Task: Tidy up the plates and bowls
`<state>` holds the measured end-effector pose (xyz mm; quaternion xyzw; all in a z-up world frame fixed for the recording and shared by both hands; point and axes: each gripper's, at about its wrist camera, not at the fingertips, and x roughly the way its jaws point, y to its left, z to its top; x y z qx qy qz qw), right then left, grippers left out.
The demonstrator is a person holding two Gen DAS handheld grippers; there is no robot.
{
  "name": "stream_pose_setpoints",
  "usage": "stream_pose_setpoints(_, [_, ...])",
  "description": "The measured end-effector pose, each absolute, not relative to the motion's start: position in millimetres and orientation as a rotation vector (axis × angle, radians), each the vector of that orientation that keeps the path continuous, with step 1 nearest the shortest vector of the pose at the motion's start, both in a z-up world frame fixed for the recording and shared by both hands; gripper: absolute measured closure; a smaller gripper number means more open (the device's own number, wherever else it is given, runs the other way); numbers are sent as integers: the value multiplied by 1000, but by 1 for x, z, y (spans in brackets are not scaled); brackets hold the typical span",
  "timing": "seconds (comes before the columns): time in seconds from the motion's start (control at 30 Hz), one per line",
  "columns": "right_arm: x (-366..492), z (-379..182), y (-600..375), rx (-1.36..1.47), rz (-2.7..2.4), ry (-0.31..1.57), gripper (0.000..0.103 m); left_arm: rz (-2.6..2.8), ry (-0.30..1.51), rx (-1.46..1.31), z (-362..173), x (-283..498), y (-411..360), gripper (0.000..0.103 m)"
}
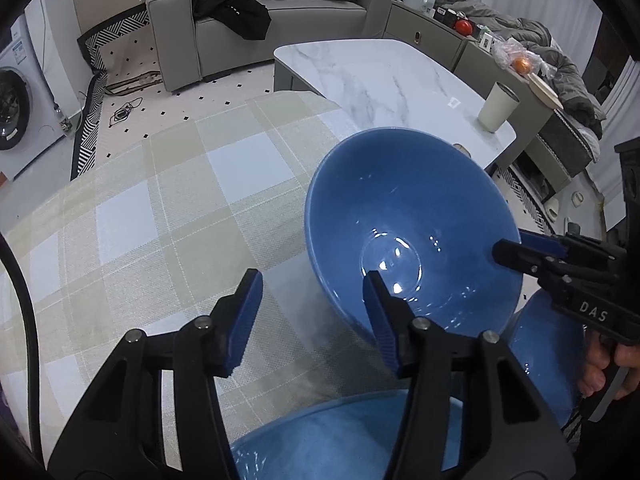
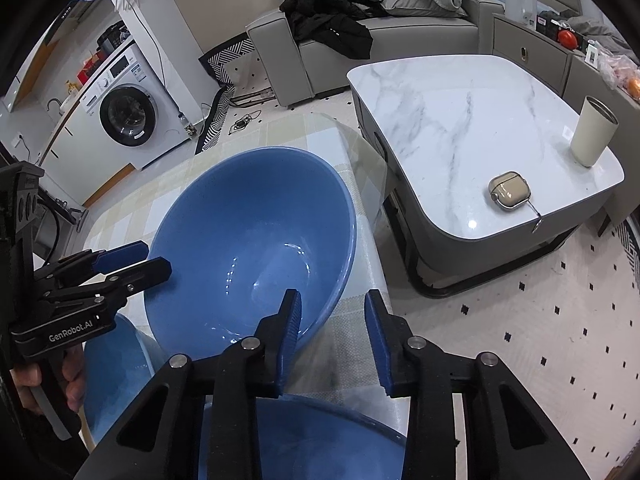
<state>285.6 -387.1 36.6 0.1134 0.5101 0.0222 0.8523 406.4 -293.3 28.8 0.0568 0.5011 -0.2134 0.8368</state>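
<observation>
A large blue bowl (image 1: 412, 228) sits tilted over the checked tablecloth (image 1: 160, 216) on the desk, with both tools at its rim. The left tool (image 1: 316, 320) is spread open, one finger inside the near rim and the other outside over the cloth, not yet pinching. The right tool (image 2: 332, 340) also straddles the rim with its fingers apart, and whether its pads touch the wall I cannot tell. Two more blue bowls wait close by: one right under the tools (image 2: 304, 440), a smaller one (image 1: 544, 344) off to the side. I'd judge the step is getting a hold so this bowl can be nested. Close both tools squarely on the rim, lift level, and lower it gently, since glazed ceramic looks slippery.
</observation>
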Motion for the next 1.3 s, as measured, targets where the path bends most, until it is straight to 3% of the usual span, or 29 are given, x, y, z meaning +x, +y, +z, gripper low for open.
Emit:
stream_pose_setpoints(0.17, [285, 37, -386, 232, 61, 1069, 77, -489, 1091, 105, 22, 409, -298, 67])
stream_pose_setpoints(0.23, [285, 37, -385, 229, 66, 1066, 81, -502, 1099, 102, 19, 411, -300, 78])
stream_pose_setpoints(0.33, [285, 38, -382, 223, 73, 1060, 84, -518, 1089, 117, 19, 410, -304, 85])
stream_pose_setpoints(0.77, [281, 43, -383, 215, 61, 1041, 84, -530, 1049, 128, 32, 402, -308, 85])
stream_pose_setpoints(1.3, [254, 84, -378, 181, 64, 948, 84, -522, 945, 135, 87, 361, -300, 85])
